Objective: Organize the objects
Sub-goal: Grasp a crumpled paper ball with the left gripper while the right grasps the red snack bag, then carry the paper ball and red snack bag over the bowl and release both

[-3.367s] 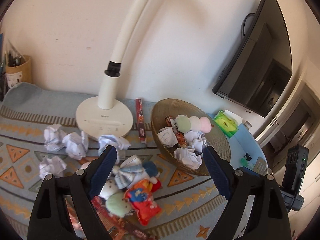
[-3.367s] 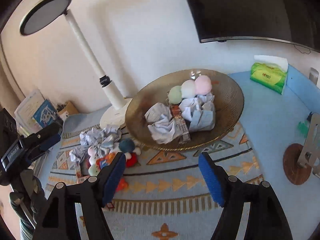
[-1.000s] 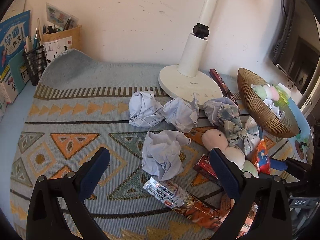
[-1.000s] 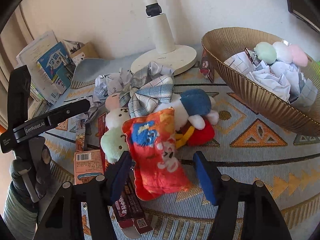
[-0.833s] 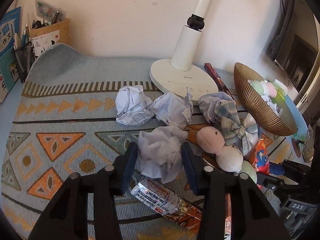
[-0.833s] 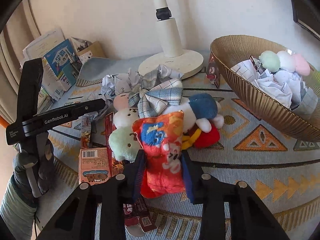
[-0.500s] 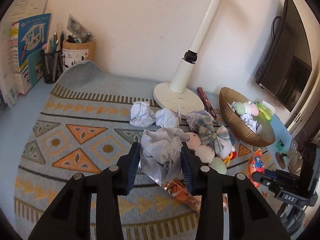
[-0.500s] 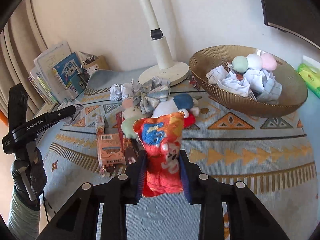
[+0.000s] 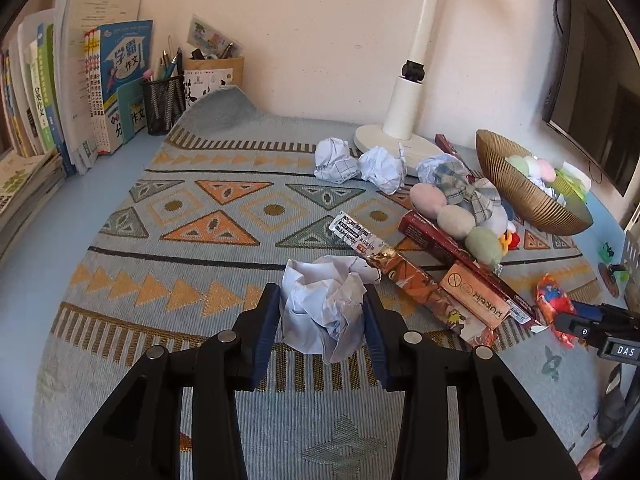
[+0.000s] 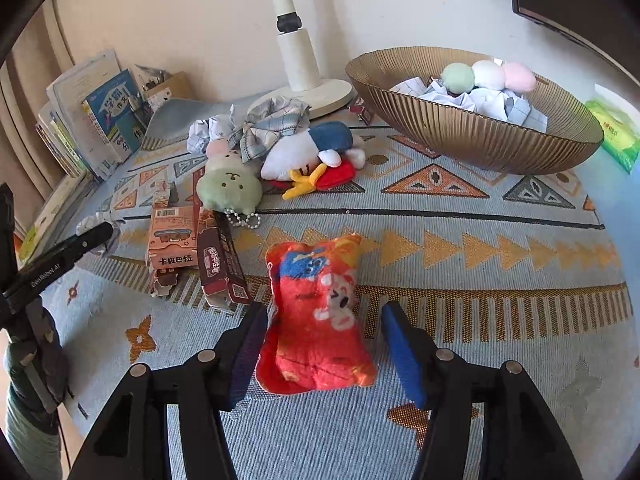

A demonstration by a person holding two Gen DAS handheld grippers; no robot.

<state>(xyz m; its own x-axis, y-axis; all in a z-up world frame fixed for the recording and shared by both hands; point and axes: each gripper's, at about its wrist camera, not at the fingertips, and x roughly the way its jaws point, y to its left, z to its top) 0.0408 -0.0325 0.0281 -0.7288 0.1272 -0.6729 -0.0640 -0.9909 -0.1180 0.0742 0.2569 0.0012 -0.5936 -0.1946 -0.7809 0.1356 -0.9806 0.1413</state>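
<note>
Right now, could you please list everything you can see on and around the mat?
mat: one, blue-grey patterned, under everything
lamp: one, white, back
bowl: one, gold, right
paper balls: three, white, by lamp
plush toys: several, mixed, beside bowl
bow: one, plaid, on toys
snack boxes: several, red-orange, mid-mat
books: many, left edge
pen pots: two, black and tan, by books
tissues: one, green, far right
pouch: one, red, front
left claw: black, just closed on a paper ball
right claw: black, just opened, pouch between jaws
</note>
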